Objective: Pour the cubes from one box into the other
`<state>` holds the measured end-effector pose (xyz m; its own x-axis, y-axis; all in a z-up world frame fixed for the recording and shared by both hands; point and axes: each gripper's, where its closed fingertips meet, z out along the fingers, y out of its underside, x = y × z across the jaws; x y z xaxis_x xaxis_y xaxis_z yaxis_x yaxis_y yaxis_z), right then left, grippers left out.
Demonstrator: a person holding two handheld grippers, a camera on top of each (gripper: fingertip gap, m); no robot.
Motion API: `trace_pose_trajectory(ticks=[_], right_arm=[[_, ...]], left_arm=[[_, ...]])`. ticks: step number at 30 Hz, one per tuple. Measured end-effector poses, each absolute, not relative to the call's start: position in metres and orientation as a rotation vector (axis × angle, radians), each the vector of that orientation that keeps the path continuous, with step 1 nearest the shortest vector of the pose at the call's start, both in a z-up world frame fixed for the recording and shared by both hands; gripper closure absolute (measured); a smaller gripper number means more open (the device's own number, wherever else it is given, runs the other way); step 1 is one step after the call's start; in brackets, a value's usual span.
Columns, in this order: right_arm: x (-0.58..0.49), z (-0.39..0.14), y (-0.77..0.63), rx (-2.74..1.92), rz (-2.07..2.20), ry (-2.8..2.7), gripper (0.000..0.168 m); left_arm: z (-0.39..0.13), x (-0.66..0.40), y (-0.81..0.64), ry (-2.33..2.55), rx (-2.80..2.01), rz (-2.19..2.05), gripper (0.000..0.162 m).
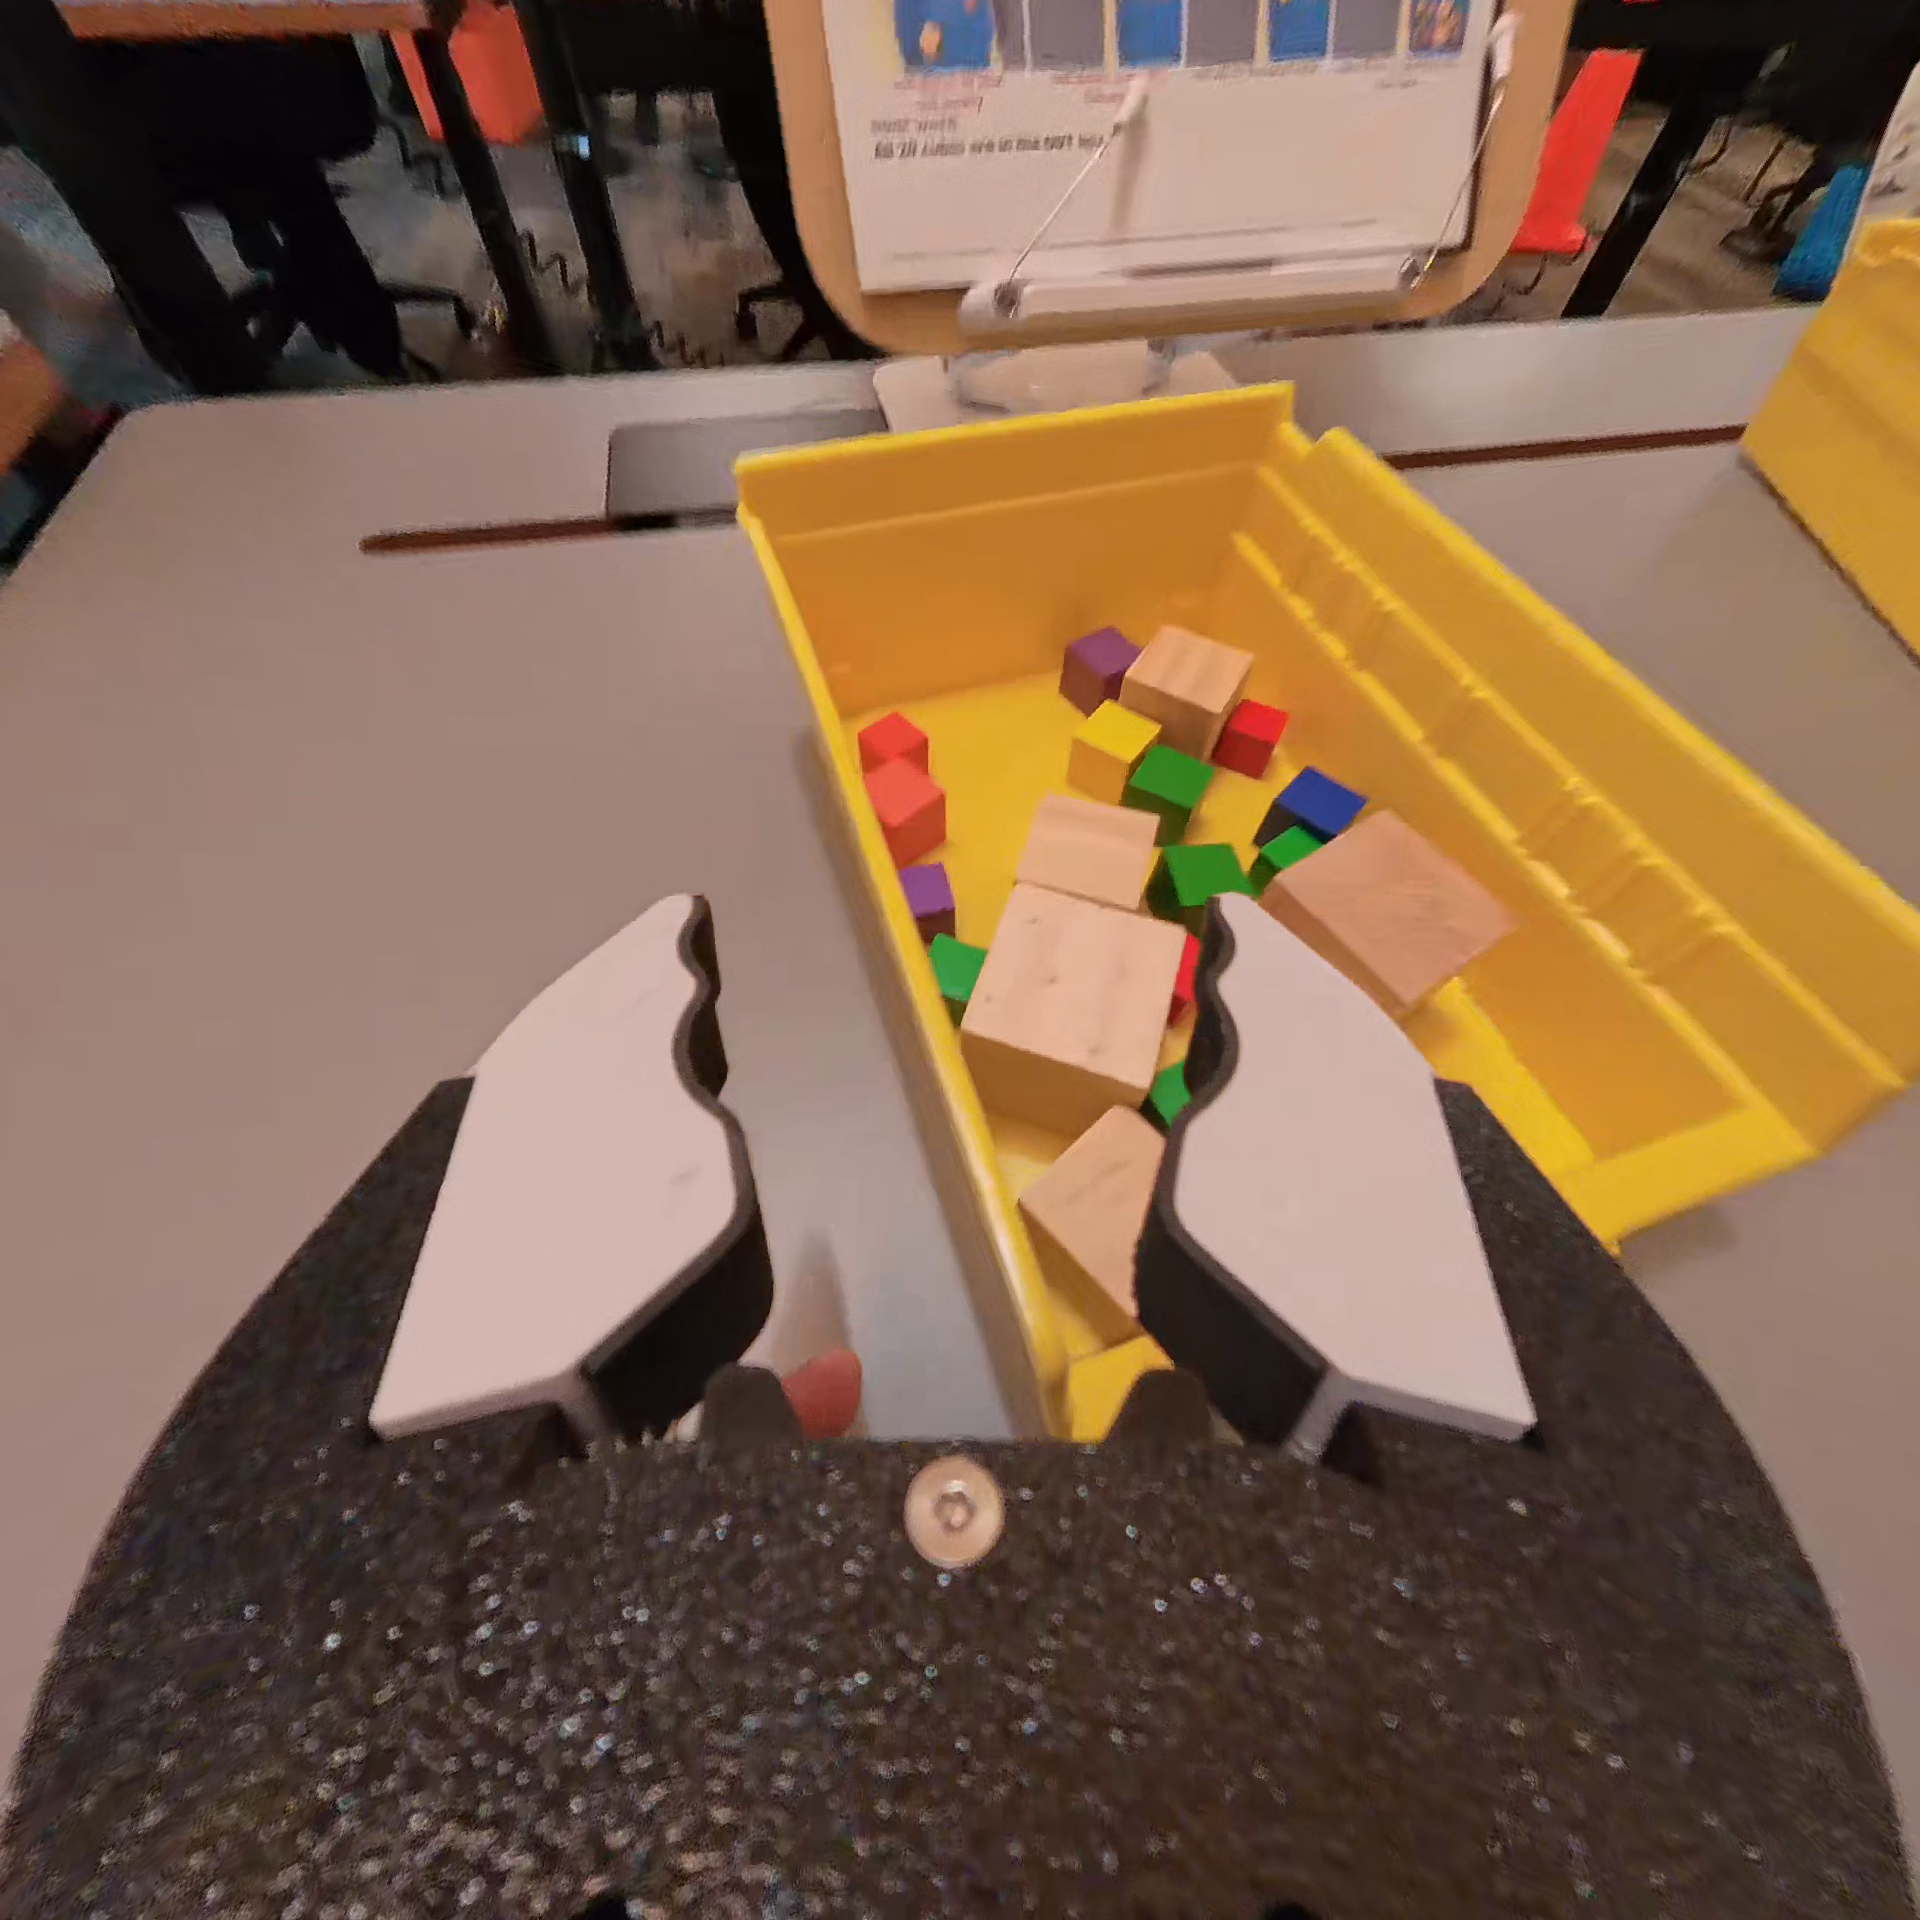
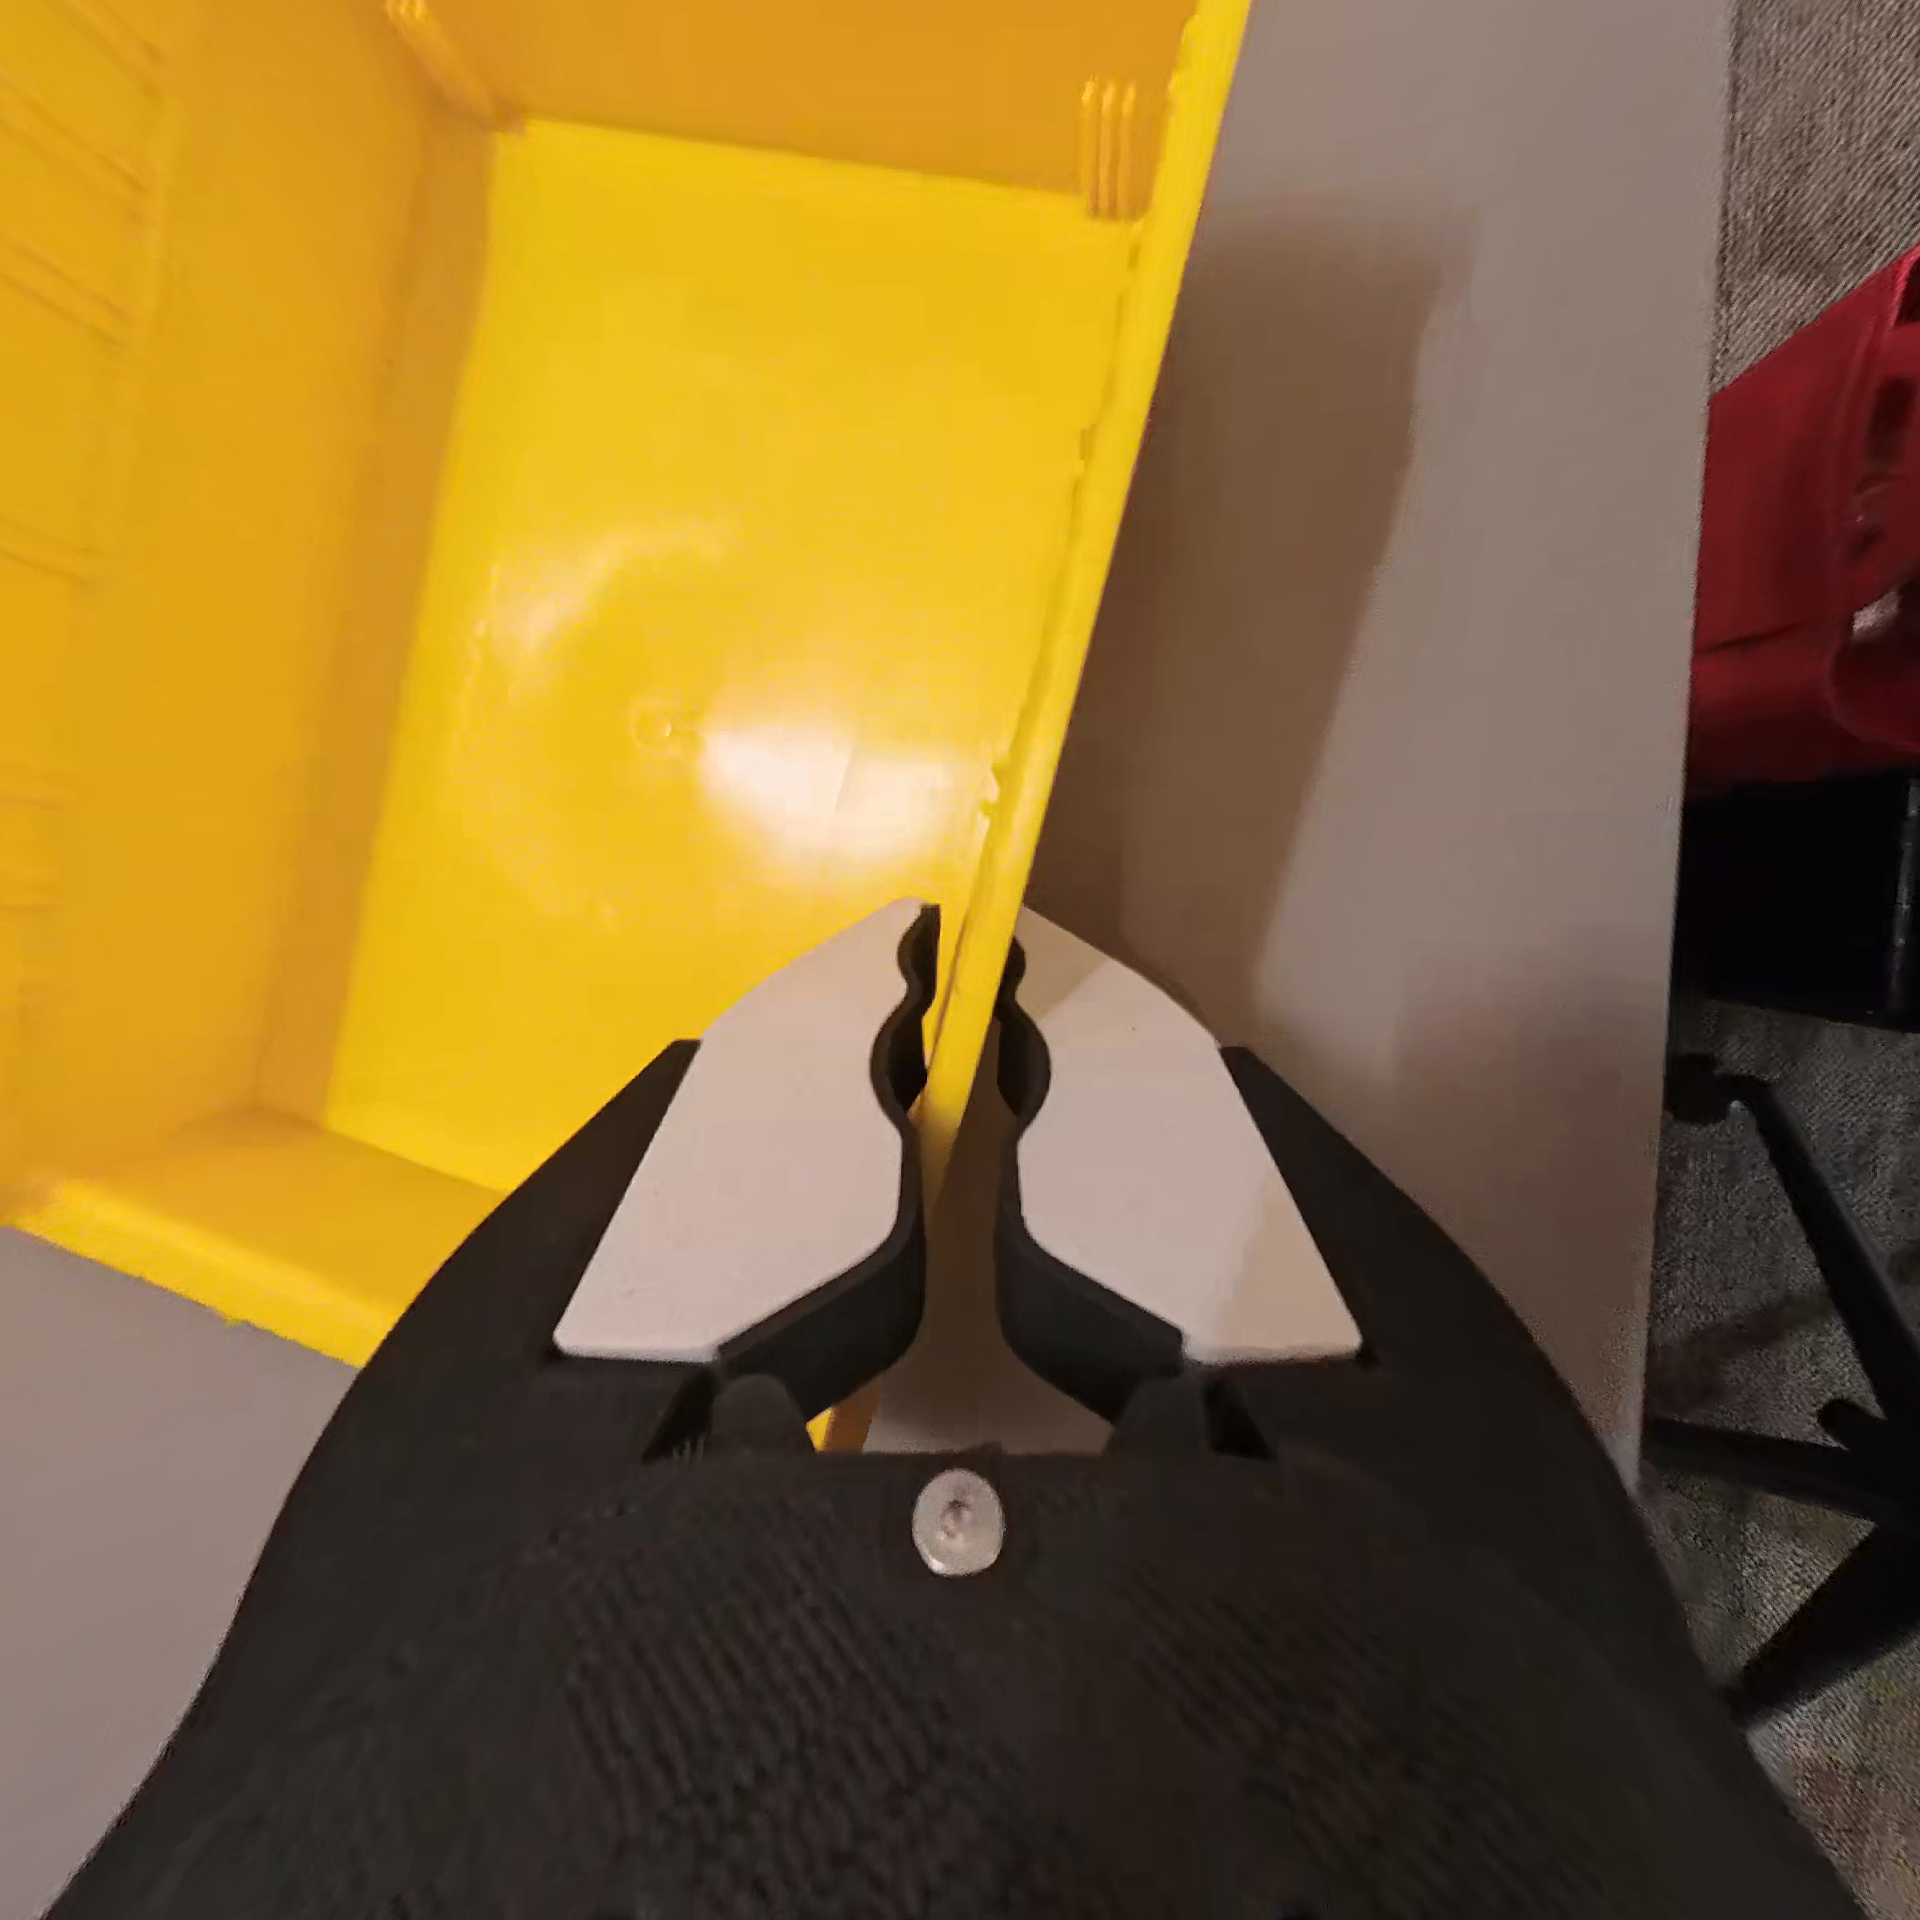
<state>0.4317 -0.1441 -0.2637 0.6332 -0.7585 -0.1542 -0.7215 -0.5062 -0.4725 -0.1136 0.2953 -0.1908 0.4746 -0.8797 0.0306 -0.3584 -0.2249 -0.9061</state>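
A yellow box (image 1: 987, 540) on the grey table holds several plain wooden cubes (image 1: 1070, 1003) and small coloured cubes (image 1: 904, 805). My left gripper (image 1: 961, 914) is open and straddles this box's left wall, with one finger outside and one finger inside among the cubes. A second yellow box (image 2: 727, 468) is empty. My right gripper (image 2: 971, 935) is shut on this box's right wall (image 2: 1101, 499). Part of this box also shows in the left wrist view (image 1: 1849, 436) at the far right edge.
A document stand (image 1: 1164, 156) with a printed sheet stands just behind the cube box. The grey table (image 1: 364, 779) ends close to the right of the empty box. Past that edge are a red chair (image 2: 1818, 540) and a black chair base (image 2: 1787, 1351).
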Motion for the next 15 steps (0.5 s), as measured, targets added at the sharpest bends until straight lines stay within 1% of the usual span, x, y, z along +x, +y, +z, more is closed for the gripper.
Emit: trace_pose_trajectory(ticks=[2, 3, 5, 6, 7, 8, 10, 11, 15], right_arm=[[0.439, -0.266, -0.142, -2.361, -0.129, 1.114, 0.161], [0.44, -0.264, -0.135, -2.336, -0.103, 1.1, 0.155], [0.44, -0.258, -0.128, -2.302, -0.09, 1.086, 0.151], [0.442, -0.256, -0.13, -2.3, -0.128, 1.096, 0.142], [0.445, -0.254, -0.135, -2.306, -0.194, 1.119, 0.131], [0.445, -0.249, -0.138, -2.315, -0.248, 1.122, 0.126], [0.439, -0.231, -0.138, -2.305, -0.353, 1.077, 0.121], [0.433, -0.216, -0.136, -2.279, -0.419, 1.044, 0.115], [0.386, -0.162, -0.113, -2.135, -0.591, 0.819, 0.1]], left_arm=[[-0.208, -0.116, 0.298, 1.093, -1.866, -0.668, 0.071], [-0.217, -0.116, 0.3, 1.12, -1.889, -0.635, 0.069], [-0.23, -0.115, 0.31, 1.128, -1.917, -0.528, 0.07], [-0.233, -0.111, 0.316, 1.137, -1.91, -0.479, 0.072], [-0.233, -0.107, 0.324, 1.16, -1.885, -0.428, 0.078], [-0.233, -0.102, 0.334, 1.179, -1.857, -0.375, 0.084], [-0.238, -0.089, 0.342, 1.291, -1.866, -0.369, 0.073], [-0.246, -0.083, 0.344, 1.345, -1.92, -0.383, 0.079], [-0.267, -0.067, 0.345, 1.475, -2.084, -0.419, 0.127]])
